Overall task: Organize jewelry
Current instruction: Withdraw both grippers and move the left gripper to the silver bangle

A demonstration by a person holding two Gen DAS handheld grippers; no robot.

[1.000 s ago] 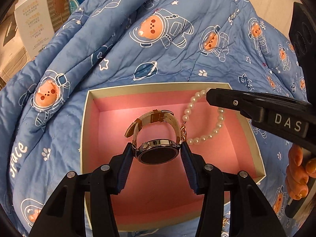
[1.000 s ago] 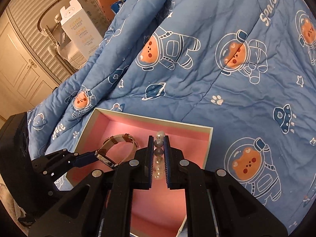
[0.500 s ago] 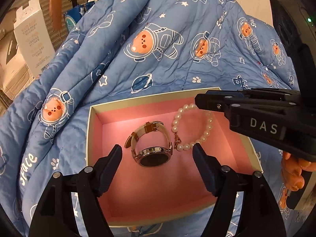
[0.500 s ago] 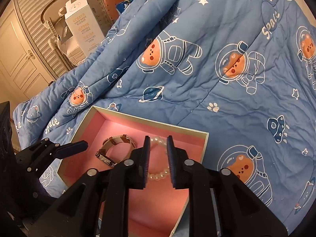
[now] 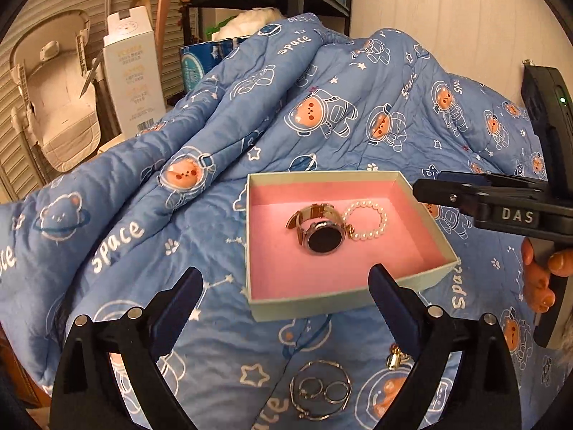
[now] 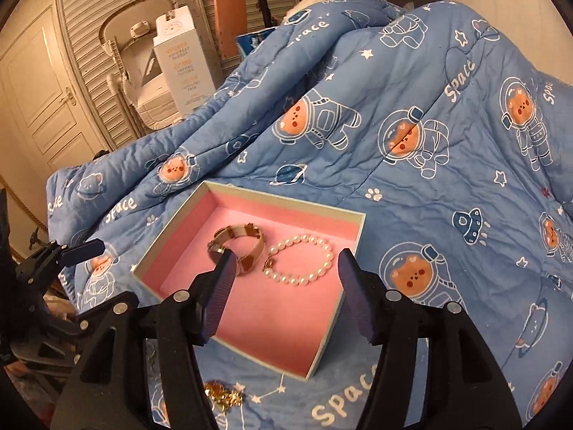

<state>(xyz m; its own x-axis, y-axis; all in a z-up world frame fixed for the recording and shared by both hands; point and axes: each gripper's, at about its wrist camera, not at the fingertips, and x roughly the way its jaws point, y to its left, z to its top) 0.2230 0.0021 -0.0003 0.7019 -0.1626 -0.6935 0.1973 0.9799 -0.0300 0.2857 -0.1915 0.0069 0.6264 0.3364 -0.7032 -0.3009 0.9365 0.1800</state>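
Blue quilt (image 5: 150, 215) underlies everything; watch (image 5: 317, 231) and pearl bracelet (image 5: 367, 222) lie mid-frame in the pink box (image 5: 343, 308). Left gripper (image 5: 283, 297) and right gripper (image 6: 286, 279), jaws just opened, hold nothing; we next approach the silver rings (image 5: 320, 388) at lower centre squarely.

One box (image 5: 422, 279), one watch (image 5: 317, 231), one pearl bracelet (image 5: 369, 222), two grippers (image 5: 286, 308) (image 6: 283, 286)

The blue quilt (image 5: 286, 114) repeats "Space"; the right gripper (image 5: 422, 190) reads "DAS".
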